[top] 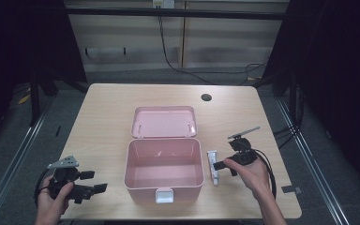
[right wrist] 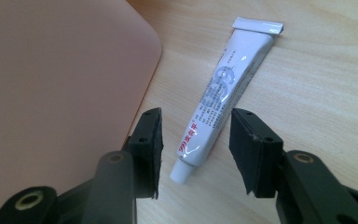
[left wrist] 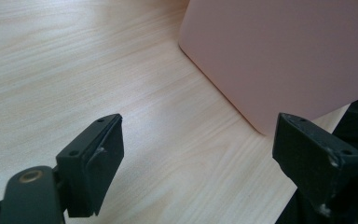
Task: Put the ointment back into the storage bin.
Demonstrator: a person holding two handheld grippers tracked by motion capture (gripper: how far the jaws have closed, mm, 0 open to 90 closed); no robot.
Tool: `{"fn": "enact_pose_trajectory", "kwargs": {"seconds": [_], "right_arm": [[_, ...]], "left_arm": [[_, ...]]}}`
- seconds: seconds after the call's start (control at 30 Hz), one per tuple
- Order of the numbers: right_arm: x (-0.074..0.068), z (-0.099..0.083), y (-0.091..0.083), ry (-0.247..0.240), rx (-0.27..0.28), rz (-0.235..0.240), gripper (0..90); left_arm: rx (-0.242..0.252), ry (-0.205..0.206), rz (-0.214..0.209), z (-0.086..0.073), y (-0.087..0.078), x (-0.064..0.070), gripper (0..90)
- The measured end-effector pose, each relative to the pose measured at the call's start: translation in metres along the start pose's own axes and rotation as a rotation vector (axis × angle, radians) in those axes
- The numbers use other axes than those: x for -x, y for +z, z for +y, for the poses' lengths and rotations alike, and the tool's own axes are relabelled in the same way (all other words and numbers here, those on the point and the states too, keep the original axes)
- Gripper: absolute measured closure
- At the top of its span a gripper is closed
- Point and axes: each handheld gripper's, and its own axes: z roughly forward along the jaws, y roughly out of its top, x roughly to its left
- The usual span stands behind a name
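- The small white squeeze tube with red and grey print point(right wrist: 218, 101) lies flat on the pale wood-grain table point(top: 103, 108), just beside the right wall of the open pink plastic box point(top: 164, 164) and roughly parallel to it. In the right gripper view its capped end points toward the camera and its flat crimped end lies farther off.
- The right gripper point(right wrist: 196, 149) is on either side of the tube near the cap end. Its black jaws stand apart, one to each side, with a gap between each pad and the tube, so nothing is gripped yet.
- My reading is that the step in hand is the approach for picking up the tube, presumably to place it in the box, whose inside looks bare and whose hinged pink lid point(top: 165, 121) lies folded back behind it.
- The next move calls for lowering a little so the pads meet the tube's sides, then closing squarely. The jaw nearer the box has little room beside that wall, so it should stay off it.
- A soft tube may squash or slip, so a gentle squeeze seems wise.
- The left gripper point(top: 91, 183) is held over the near left of the table, jaws wide apart and empty, facing the box's left wall.
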Motion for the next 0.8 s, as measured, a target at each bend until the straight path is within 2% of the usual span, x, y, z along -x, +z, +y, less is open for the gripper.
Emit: {"fn": "enact_pose_trajectory", "kwargs": {"seconds": [0.03,0.2,0.27,0.33,0.37,0.47,0.53,0.8], "right_arm": [[-0.001,0.002,0.003,-0.007,-0.031,-0.024,56.1],[-0.002,0.008,0.007,-0.016,-0.045,-0.051,58.7],[-0.002,0.013,0.012,0.005,-0.069,-0.031,61.7],[-0.002,0.014,0.012,0.007,-0.075,-0.034,61.8],[-0.003,0.018,0.014,0.015,-0.095,-0.043,62.4],[-0.002,0.020,0.016,0.029,-0.106,-0.034,62.8],[-0.003,0.021,0.021,0.037,-0.127,-0.061,63.1],[0.000,0.023,0.027,0.053,-0.144,-0.085,61.6]], "left_arm": [[0.001,-0.001,-0.001,0.000,0.000,0.000,16.5],[-0.002,-0.001,-0.004,0.000,0.000,0.000,16.5],[-0.003,-0.001,-0.009,0.000,0.000,-0.001,16.6],[-0.002,-0.003,-0.010,0.000,0.000,0.000,16.5],[-0.001,-0.001,-0.006,0.000,0.000,-0.001,16.5],[-0.001,-0.003,-0.008,0.000,0.000,0.000,16.6],[-0.004,-0.002,-0.010,0.000,0.001,0.000,16.6],[-0.004,-0.004,-0.011,0.000,0.001,0.000,16.5]]}}
